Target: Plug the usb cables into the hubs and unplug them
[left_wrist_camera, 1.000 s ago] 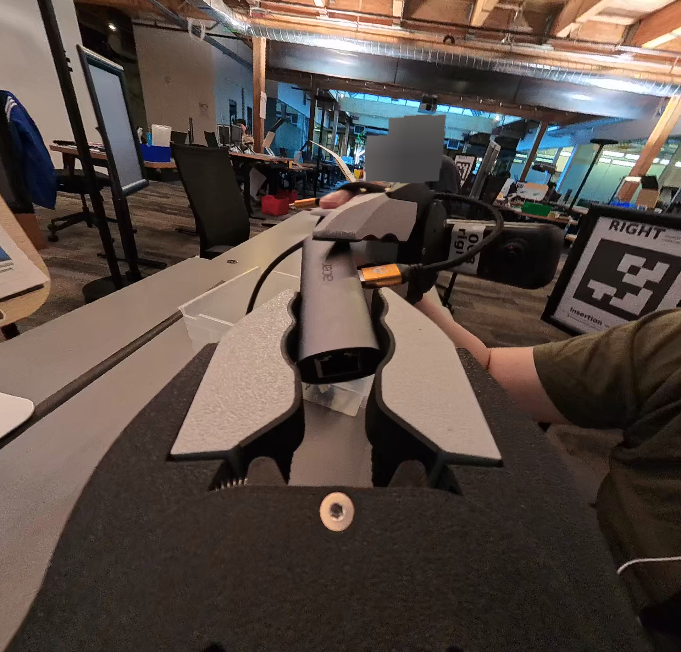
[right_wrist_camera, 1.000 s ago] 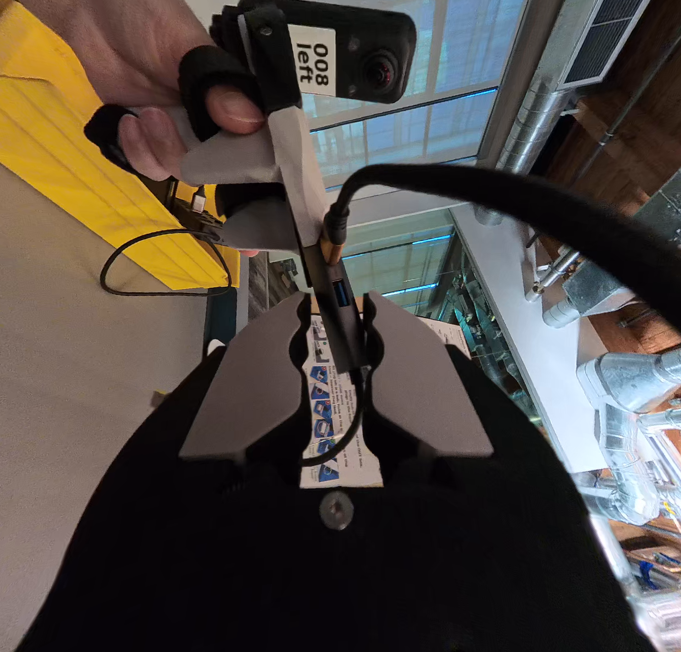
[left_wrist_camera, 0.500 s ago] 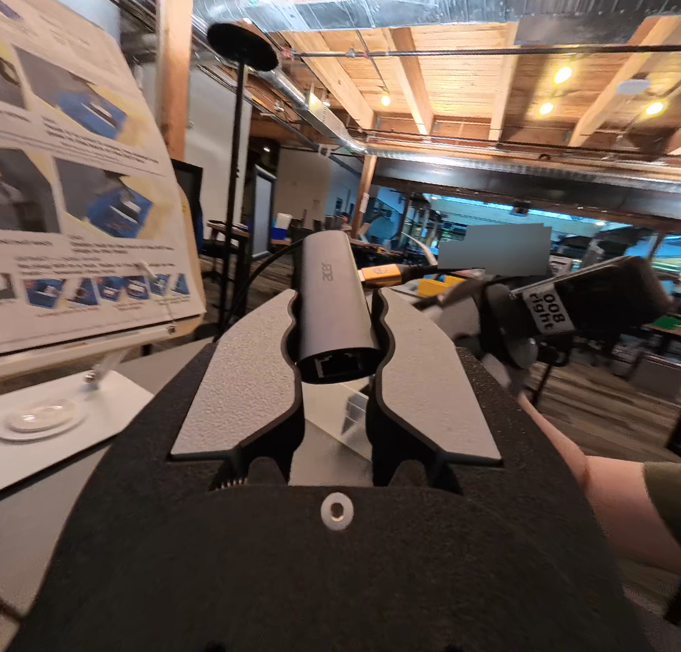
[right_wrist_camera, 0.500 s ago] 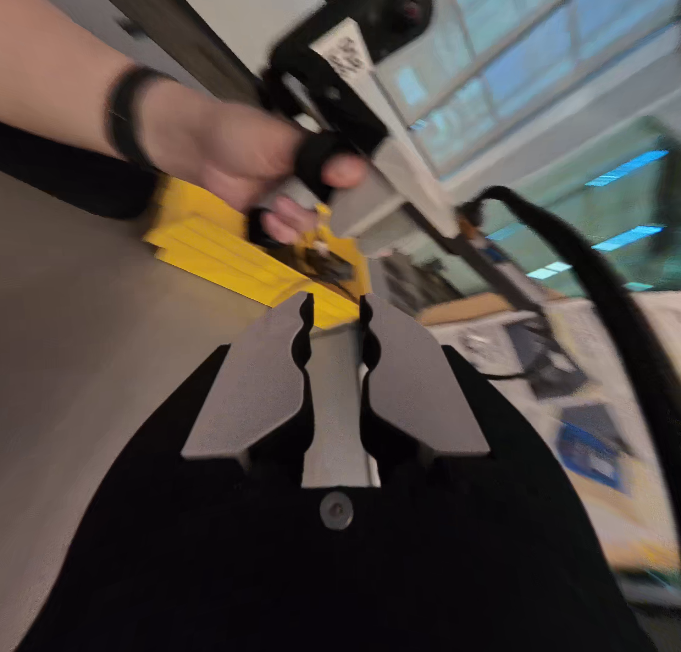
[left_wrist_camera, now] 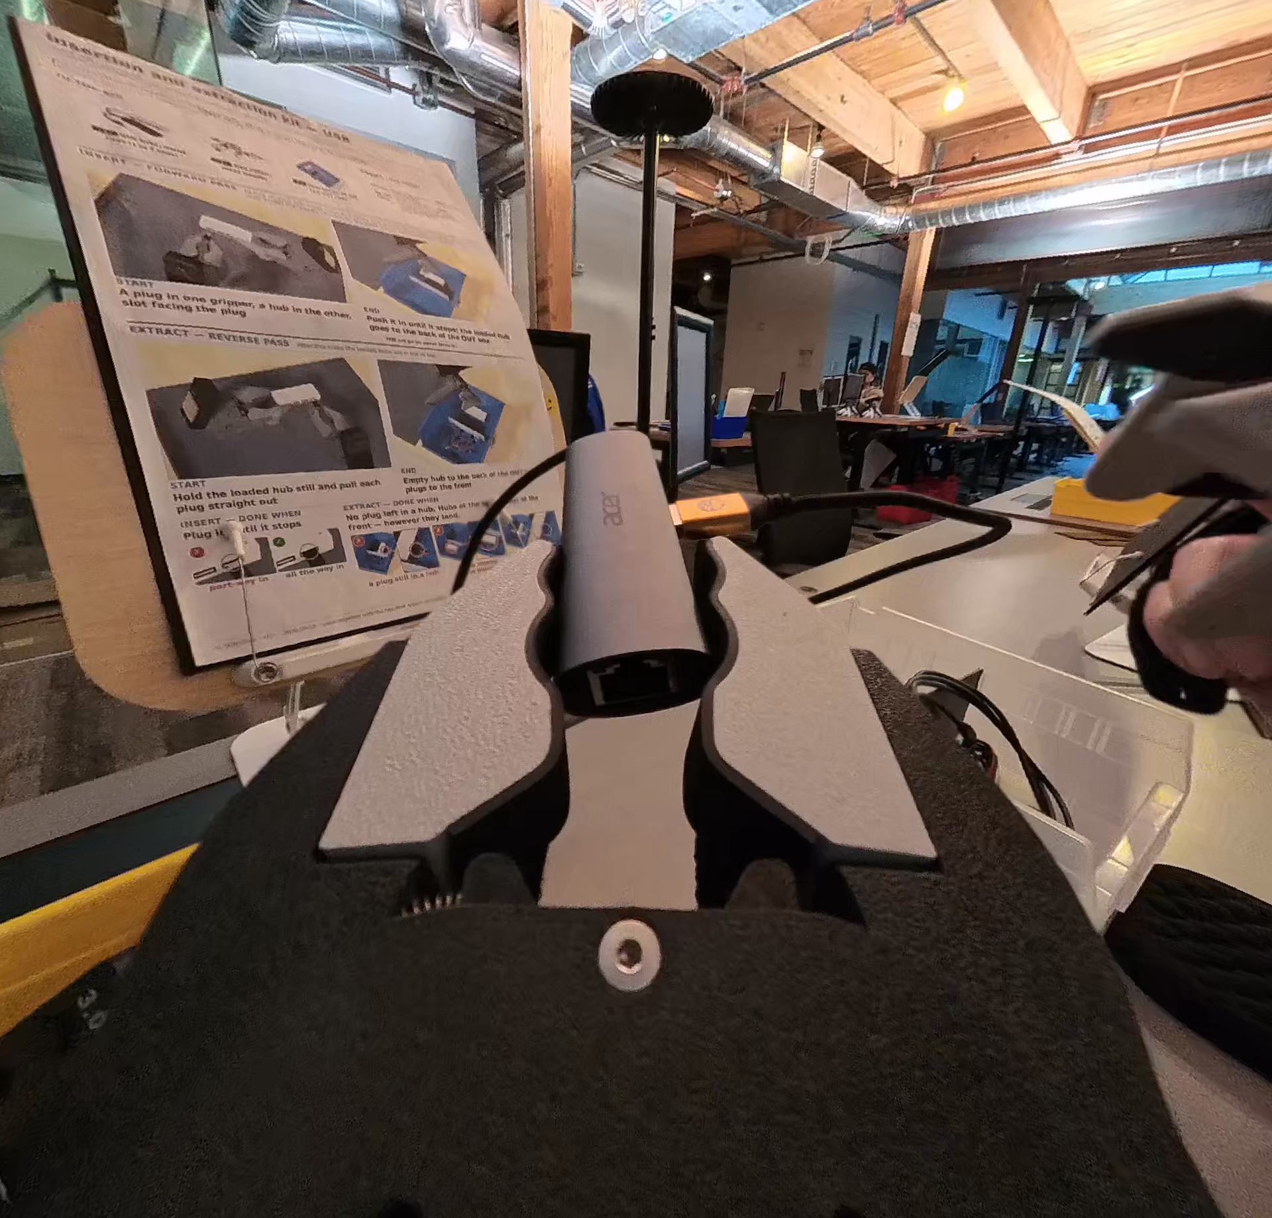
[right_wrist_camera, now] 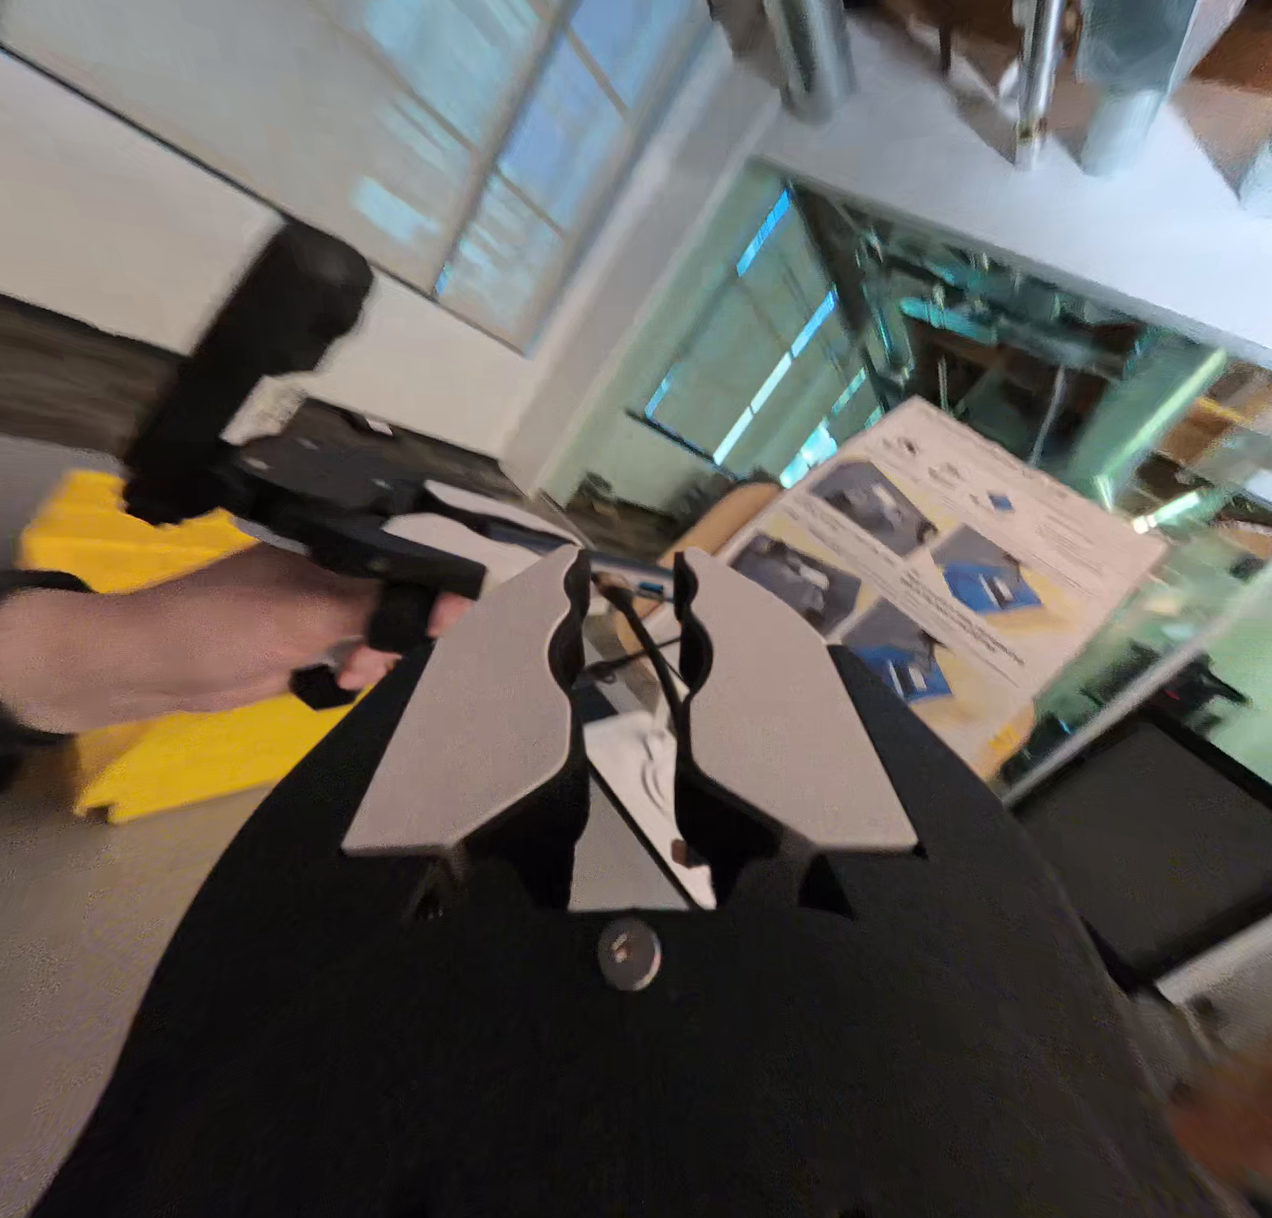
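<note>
My left gripper (left_wrist_camera: pixel 630 558) is shut on a dark grey hub (left_wrist_camera: pixel 619 565), held lengthways between the fingers with its network port facing the camera. An orange USB plug (left_wrist_camera: pixel 709 517) sits in the hub's right side, and its black cable (left_wrist_camera: pixel 895 496) loops off to the right. My right gripper (right_wrist_camera: pixel 633 565) is empty, its jaws a narrow gap apart. It shows blurred at the right edge of the left wrist view (left_wrist_camera: pixel 1129 407), apart from the hub. In the right wrist view the left gripper (right_wrist_camera: pixel 530 534), in a hand, is ahead to the left; the plug and cable (right_wrist_camera: pixel 640 634) show through the gap.
An instruction sheet (left_wrist_camera: pixel 275 359) stands on a stand at the left, also in the right wrist view (right_wrist_camera: pixel 950 565). A clear plastic bin (left_wrist_camera: pixel 1046 737) with black cables lies on the grey table (left_wrist_camera: pixel 963 600). A yellow bin (right_wrist_camera: pixel 172 758) lies under the left hand. Across from one pair of fingers to the other is roughly 11 cm.
My right gripper has left the hub and drawn back to the right, empty. My left gripper has swung left with the hub toward the instruction sheet; the orange plug stays in the hub.
</note>
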The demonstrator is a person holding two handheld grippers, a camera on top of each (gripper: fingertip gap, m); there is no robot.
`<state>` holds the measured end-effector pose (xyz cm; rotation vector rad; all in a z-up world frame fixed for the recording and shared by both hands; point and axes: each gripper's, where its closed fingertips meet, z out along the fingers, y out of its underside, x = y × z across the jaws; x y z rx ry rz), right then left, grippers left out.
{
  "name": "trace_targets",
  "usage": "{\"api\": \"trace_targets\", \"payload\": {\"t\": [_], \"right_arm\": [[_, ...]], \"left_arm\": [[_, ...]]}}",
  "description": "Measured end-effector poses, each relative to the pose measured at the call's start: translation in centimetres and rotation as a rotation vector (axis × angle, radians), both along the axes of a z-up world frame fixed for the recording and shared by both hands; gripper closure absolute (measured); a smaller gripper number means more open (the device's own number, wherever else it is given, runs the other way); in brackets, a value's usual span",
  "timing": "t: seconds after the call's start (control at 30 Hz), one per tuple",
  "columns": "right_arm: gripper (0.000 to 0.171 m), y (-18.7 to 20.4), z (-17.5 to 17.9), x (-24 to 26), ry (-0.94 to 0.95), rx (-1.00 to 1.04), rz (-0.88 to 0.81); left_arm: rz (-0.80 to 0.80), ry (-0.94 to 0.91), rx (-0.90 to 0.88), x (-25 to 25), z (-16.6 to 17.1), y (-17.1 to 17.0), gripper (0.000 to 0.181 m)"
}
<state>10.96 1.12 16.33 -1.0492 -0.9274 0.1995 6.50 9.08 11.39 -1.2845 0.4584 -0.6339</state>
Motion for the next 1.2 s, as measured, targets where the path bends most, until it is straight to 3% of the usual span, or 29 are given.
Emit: {"api": "trace_targets", "payload": {"t": [0.17,0.4,0.77,1.2], "right_arm": [[0.142,3.2,-3.2,-0.5,-0.006,-0.231,0.039],[0.141,5.9,-5.1,0.1,-0.007,-0.331,0.018],[0.155,5.9,-6.2,-0.5,-0.030,-0.390,0.065],[0.156,6.7,-6.3,-0.9,0.056,-0.416,0.111]], "left_arm": [[0.051,0.049,0.005,1.2,-1.2,0.0,0.145],[0.089,0.116,0.042,2.5,-2.2,-0.3,0.145],[0.110,0.139,0.074,2.9,-2.2,-0.6,0.145],[0.200,0.255,0.129,2.2,-2.1,0.1,0.146]]}}
